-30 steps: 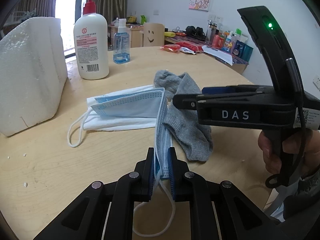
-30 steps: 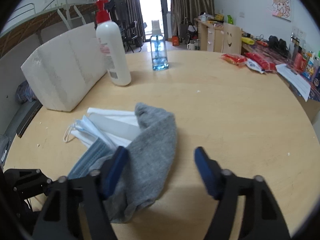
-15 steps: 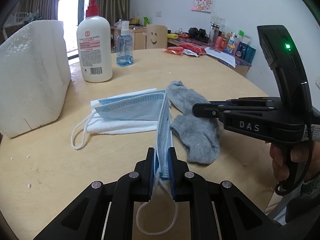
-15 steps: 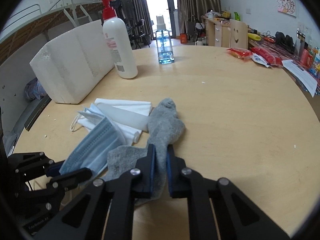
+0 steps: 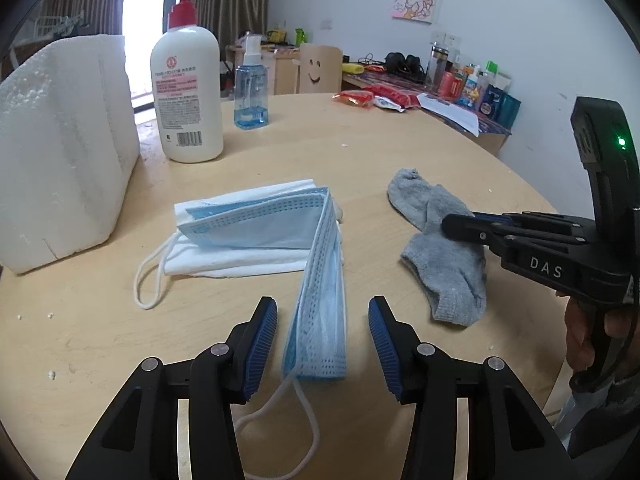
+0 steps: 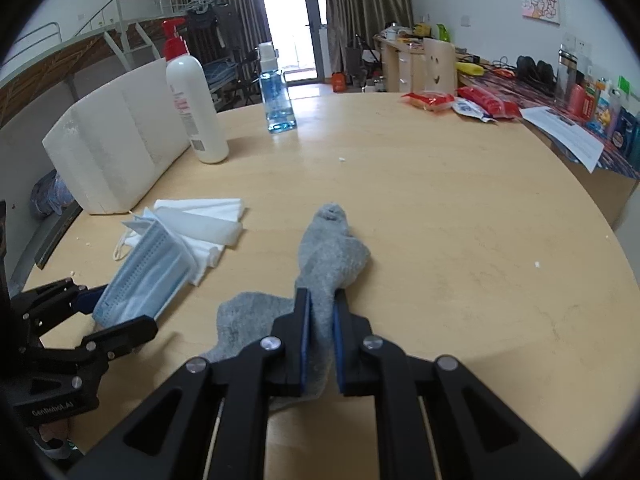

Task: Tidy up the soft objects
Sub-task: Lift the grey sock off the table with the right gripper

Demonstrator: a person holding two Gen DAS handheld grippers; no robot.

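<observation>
Since the earlier frames the sock has slid right, clear of the masks.

Left wrist view: our left hand-held gripper [image 5: 322, 343] has just been opening; the blue face mask [image 5: 320, 280] lies slack between its jaws, untouched, on the tabletop [image 5: 100, 340]. It looks light and floppy; we judge a mid-fold pinch best.

Right wrist view: our right hand-held gripper [image 6: 321, 338] is clamped on the grey sock [image 6: 328, 256], which trails limp across the tabletop.

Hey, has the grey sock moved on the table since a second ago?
Yes. The grey sock has slid right, away from the blue face mask it was touching; bare table now shows between them. The right gripper is clamped on it.
</observation>
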